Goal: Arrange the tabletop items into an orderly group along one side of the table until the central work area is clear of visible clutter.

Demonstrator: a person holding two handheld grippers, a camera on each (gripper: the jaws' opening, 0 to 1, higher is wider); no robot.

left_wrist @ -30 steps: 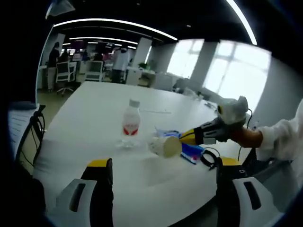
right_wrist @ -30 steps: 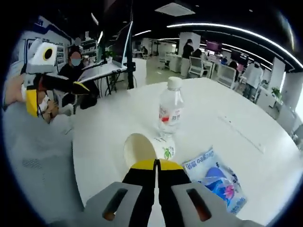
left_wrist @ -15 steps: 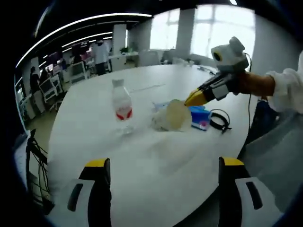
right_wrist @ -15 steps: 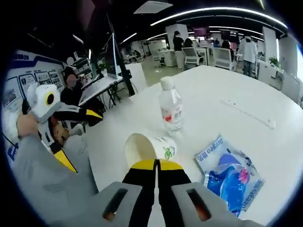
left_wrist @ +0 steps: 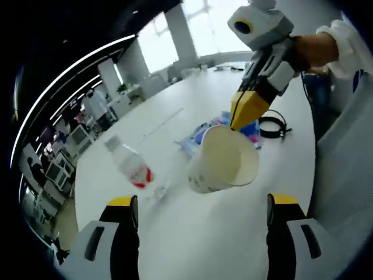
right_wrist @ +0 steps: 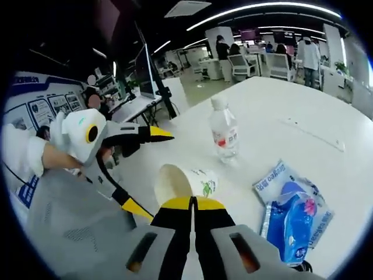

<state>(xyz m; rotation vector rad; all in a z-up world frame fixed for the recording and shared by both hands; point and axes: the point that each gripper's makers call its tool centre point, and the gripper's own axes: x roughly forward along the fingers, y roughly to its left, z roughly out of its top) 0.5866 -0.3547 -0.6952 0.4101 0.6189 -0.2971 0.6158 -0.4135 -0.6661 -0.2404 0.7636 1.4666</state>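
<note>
My right gripper (right_wrist: 192,204) is pinched tight on the rim of the paper cup (right_wrist: 185,184), holding it on its side above the worktop (left_wrist: 198,245) so I can carry it to the group. My left gripper (left_wrist: 198,204) hangs wide open with nothing in it. The water bottle (right_wrist: 225,136) and blue packet (right_wrist: 292,216) sit mid-worktop, a black cable (left_wrist: 272,125) near the edge; an open office with desks and chairs lies beyond

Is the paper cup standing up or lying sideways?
Sideways. The paper cup shows its open mouth sideways, pinched at the rim by the right hand-held gripper, above the table.
</note>
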